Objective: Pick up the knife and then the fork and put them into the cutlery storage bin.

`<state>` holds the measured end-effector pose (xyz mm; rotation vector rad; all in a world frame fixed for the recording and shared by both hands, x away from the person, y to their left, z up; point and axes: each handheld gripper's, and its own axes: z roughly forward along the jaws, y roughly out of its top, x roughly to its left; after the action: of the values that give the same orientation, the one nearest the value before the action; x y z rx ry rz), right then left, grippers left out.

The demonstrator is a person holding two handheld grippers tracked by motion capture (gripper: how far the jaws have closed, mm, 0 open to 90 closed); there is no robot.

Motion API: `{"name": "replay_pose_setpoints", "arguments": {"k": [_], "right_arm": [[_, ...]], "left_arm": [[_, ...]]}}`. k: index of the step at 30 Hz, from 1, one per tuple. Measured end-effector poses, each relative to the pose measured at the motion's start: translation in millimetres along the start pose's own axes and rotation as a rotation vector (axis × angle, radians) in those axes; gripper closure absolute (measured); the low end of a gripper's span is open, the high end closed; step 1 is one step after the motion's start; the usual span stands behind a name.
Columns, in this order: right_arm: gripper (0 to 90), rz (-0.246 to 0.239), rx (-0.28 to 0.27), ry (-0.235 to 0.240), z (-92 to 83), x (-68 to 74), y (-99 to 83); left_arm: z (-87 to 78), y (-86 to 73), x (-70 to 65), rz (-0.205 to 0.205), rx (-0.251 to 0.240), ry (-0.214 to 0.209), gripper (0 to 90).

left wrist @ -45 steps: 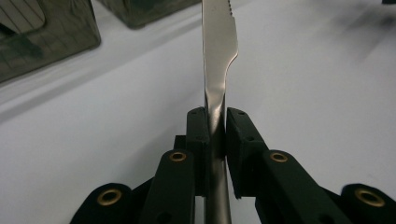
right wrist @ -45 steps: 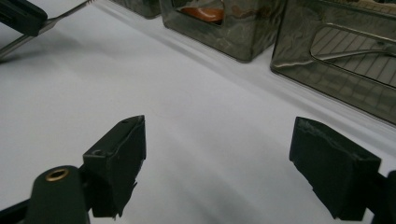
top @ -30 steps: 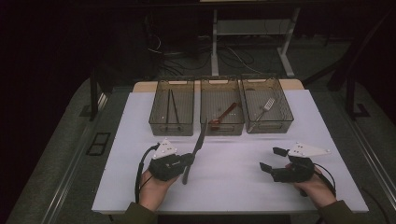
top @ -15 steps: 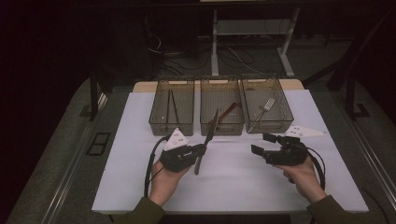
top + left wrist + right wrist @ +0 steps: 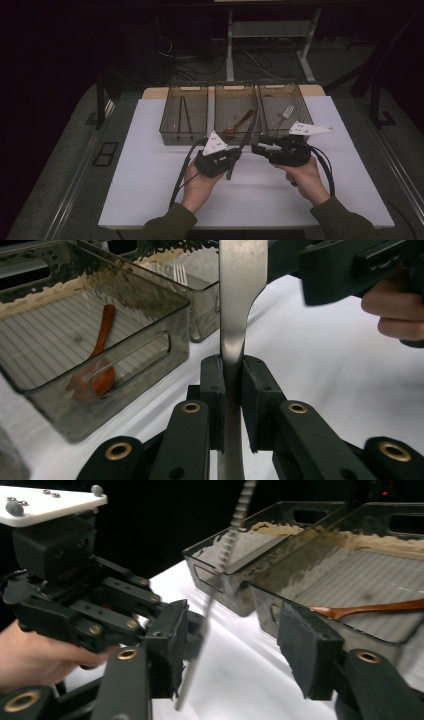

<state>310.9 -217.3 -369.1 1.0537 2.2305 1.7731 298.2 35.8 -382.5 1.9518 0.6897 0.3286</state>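
**Knife held up between the two grippers, right one closing in**

The left gripper, at lower centre of the high view, has its fingers pinched flat against a table knife, gripping it at the handle where it narrows toward the blade. The knife stands clear of the white tabletop, its long axis running from the left gripper up and slightly right in the frame, the tip over the near wall of the middle bin.

The right gripper sits just to the right of the knife, pointing leftward at it. In the right gripper view the serrated blade runs upward through the gap between the fingers, close against the left one and well off the right one. The fingers are about half spread and have just been closing, with the blade between them but not yet pinched by both.

The right hand is thus the one placed to take over, probably a handover; its fingers need to close across the blade's flat sides.

The middle bin holds a wooden spoon, the right bin a fork.
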Motion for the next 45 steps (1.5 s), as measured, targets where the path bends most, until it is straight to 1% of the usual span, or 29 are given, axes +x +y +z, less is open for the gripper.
{"name": "replay_pose_setpoints", "arguments": {"k": [4, 8, 13, 16, 19, 21, 22, 23, 26, 28, 29, 31, 32, 35, 39, 42, 45], "right_arm": [[54.3, 0.016, 0.000, 0.033, 8.8, 0.0, 3.0], [64.6, 0.038, -0.005, 0.057, 16.1, -2.4, 6.6], [73.3, 0.055, -0.014, 0.052, 22.4, -3.9, 11.3], [80.0, 0.050, -0.021, 0.040, 23.5, -5.1, 13.4], [81.7, 0.045, -0.022, 0.036, 24.0, -5.6, 14.9], [85.5, 0.034, -0.027, 0.037, 24.6, -4.9, 15.3], [86.4, 0.037, -0.030, 0.050, 25.2, -4.6, 15.4], [86.7, 0.035, -0.030, 0.052, 25.6, -4.0, 15.4], [87.1, 0.022, -0.026, 0.049, 27.0, -0.9, 15.7], [87.2, 0.015, -0.022, 0.047, 26.9, -0.3, 16.1], [87.3, 0.012, -0.021, 0.044, 26.6, -0.1, 16.4], [87.3, -0.007, -0.019, 0.026, 25.0, -0.5, 16.9], [87.3, -0.010, -0.019, 0.019, 23.7, -1.5, 17.4], [87.3, -0.010, -0.014, 0.002, 17.8, -6.2, 19.6], [87.3, -0.029, -0.001, -0.044, 7.4, -12.8, 22.8], [87.3, -0.022, -0.004, -0.071, -0.9, -18.5, 25.4], [87.3, -0.028, -0.001, -0.098, -8.8, -24.4, 28.0]], "left_arm": [[5.1, 2.1, -2.6, 0.004, -0.001, 0.003, 79.6], [7.3, 2.9, -2.6, -0.003, -0.007, 0.011, 79.6], [9.1, 2.8, -2.6, 0.008, -0.006, 0.018, 79.6], [8.4, 3.0, -1.9, 0.012, -0.011, 0.018, 79.5], [8.6, 3.1, -0.8, 0.008, -0.019, 0.019, 79.4], [8.9, 2.7, 0.2, 0.008, -0.019, 0.013, 79.2], [9.2, 2.4, 0.3, 0.004, -0.020, 0.010, 79.2], [9.4, 2.1, 0.5, 0.001, -0.017, 0.007, 79.1], [10.3, 0.6, 1.4, -0.008, -0.029, -0.004, 78.8], [9.6, 0.4, 2.2, -0.003, -0.031, -0.010, 78.0], [8.3, 0.4, 2.9, 0.003, -0.034, -0.018, 77.8], [5.2, -0.1, 3.7, 0.014, -0.048, -0.028, 73.4], [3.0, -0.6, 4.5, 0.025, -0.049, -0.033, 71.0], [-3.4, -4.1, 8.9, 0.043, -0.061, -0.064, 67.8], [-13.2, -14.2, 16.2, 0.057, -0.053, -0.099, 60.4], [-19.9, -23.7, 22.7, 0.064, -0.037, -0.126, 56.2], [-28.1, -31.7, 28.5, 0.057, -0.037, -0.138, 52.6]]}}
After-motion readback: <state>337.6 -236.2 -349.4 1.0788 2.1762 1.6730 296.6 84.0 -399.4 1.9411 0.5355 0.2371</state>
